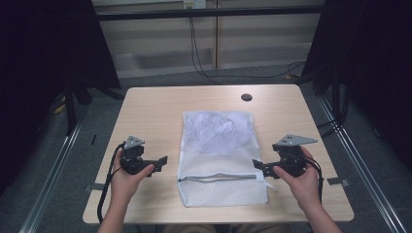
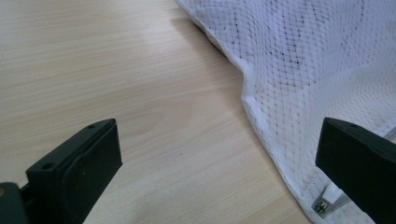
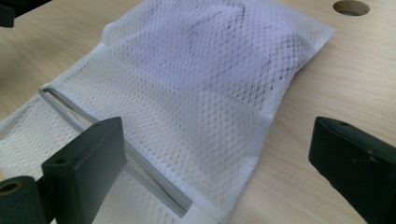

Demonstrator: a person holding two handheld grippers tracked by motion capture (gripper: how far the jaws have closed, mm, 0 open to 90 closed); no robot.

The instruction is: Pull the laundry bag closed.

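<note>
White mesh bag (image 1: 221, 158) lies mid-worktop (image 1: 150, 109) (zipper toward the near edge). Left claw (image 1: 162, 161) and right claw (image 1: 258, 165) flank it, both gaping, holding nothing.

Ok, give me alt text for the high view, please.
A white mesh laundry bag lies flat mid-table, grey zipper near the person's edge. The left gripper and right gripper flank it, jaws open, touching nothing.

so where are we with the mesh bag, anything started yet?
Nothing looks done: the mesh bag lies flat mid-table, its zipper closed, some white fabric inside. Nothing is in hand: the left gripper and right gripper flank it, jaws open and empty. Any gripping or handling of the bag is still left.
</note>
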